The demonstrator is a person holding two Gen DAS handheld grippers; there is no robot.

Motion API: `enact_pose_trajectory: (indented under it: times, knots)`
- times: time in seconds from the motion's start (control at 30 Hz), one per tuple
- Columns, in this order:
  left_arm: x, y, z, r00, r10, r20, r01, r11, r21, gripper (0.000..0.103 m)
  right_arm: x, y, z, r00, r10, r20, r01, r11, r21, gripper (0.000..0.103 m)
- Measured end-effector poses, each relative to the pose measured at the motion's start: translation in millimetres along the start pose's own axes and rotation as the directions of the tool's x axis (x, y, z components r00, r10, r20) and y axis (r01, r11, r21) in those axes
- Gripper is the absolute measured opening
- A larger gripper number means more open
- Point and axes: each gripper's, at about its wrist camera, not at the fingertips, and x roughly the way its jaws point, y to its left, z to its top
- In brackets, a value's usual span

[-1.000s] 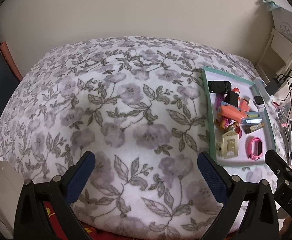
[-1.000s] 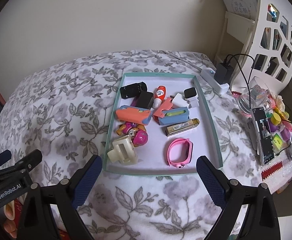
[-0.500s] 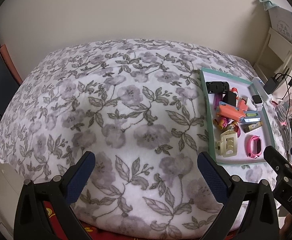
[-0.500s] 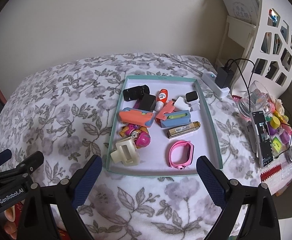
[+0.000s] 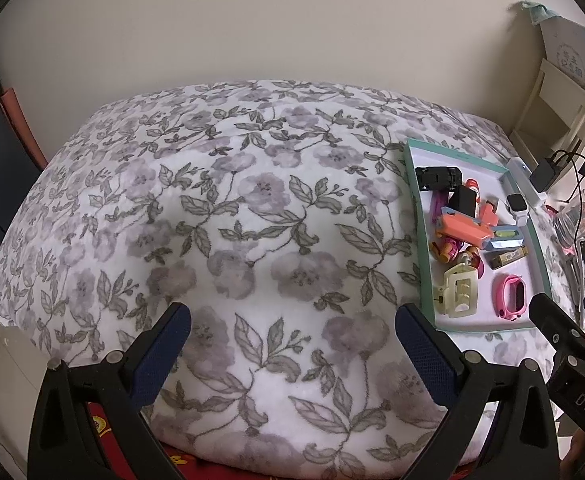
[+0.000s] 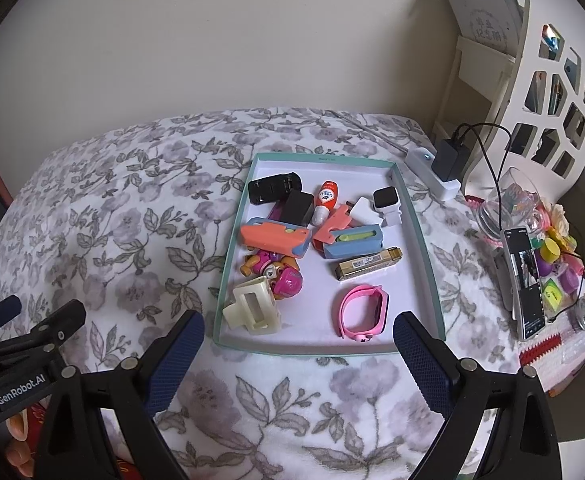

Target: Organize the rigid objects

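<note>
Here, left tool (image 5: 290,344): blue-padded fingers spread wide, gripping nothing, held low over the bare floral grey-and-white blanket (image 5: 220,216); its black frame shows at the lower left of the right wrist view.
Right tool (image 6: 298,350): fingers equally wide apart and empty, poised just short of the near rim of the shallow teal-edged white tray (image 6: 424,240).
Tray contents: a cream plastic hair claw clip (image 6: 254,311) in the near left corner, a pink wristband (image 6: 362,312) near the right, a gold rectangular tube (image 6: 368,265), an orange-and-blue case (image 6: 274,237), a blue case with a yellow-green insert (image 6: 352,242), a pink toy figure (image 6: 274,270), a small white bottle with a red cap (image 6: 324,201), a black toy car (image 6: 274,187), and a white smartwatch (image 6: 386,204).
Tray position: on the blanket, right of the left tool.
Writing: "GenRobot.AI" on the left tool's frame; "DAS" on the right tool's frame in the left wrist view; print on the bottle and tube is too small to read.
Beside the tray: an upright smartphone (image 6: 526,280) and a white power strip with a black charger (image 6: 436,174).
</note>
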Motion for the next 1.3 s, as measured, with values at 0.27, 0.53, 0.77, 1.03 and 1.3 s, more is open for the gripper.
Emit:
enact_pose_trajectory:
  times: [0.27, 0.53, 0.77, 1.03, 1.3]
  knots:
    - [-0.1, 1.2, 0.6, 1.000, 0.006, 0.003, -0.006, 1.000, -0.009, 0.102, 0.2, 1.1, 0.2, 1.000, 0.000, -0.002, 0.000, 1.000, -0.003, 0.097]
    - [-0.3, 1.2, 0.8, 1.000, 0.012, 0.005, -0.011, 1.000, -0.017, 0.102, 0.8, 1.6, 1.0, 1.000, -0.002, -0.005, 0.002, 1.000, -0.009, 0.097]
    - [-0.5, 0.7, 1.1, 1.000, 0.018, 0.007, -0.018, 1.000, -0.024, 0.102, 2.7, -1.0, 1.3, 1.000, 0.002, -0.008, -0.002, 1.000, -0.022, 0.097]
    - [-0.2, 1.7, 1.1, 1.000, 0.015, 0.003, -0.015, 1.000, -0.026, 0.102, 3.2, -1.5, 1.1, 1.000, 0.003, -0.009, -0.003, 1.000, -0.025, 0.097]
    - [-2.9, -0.3, 0.3, 0.999, 0.026, 0.022, -0.025, 0.999, -0.028, 0.102, 3.5, -1.0, 1.1, 1.000, 0.003, -0.009, -0.003, 1.000, -0.026, 0.097]
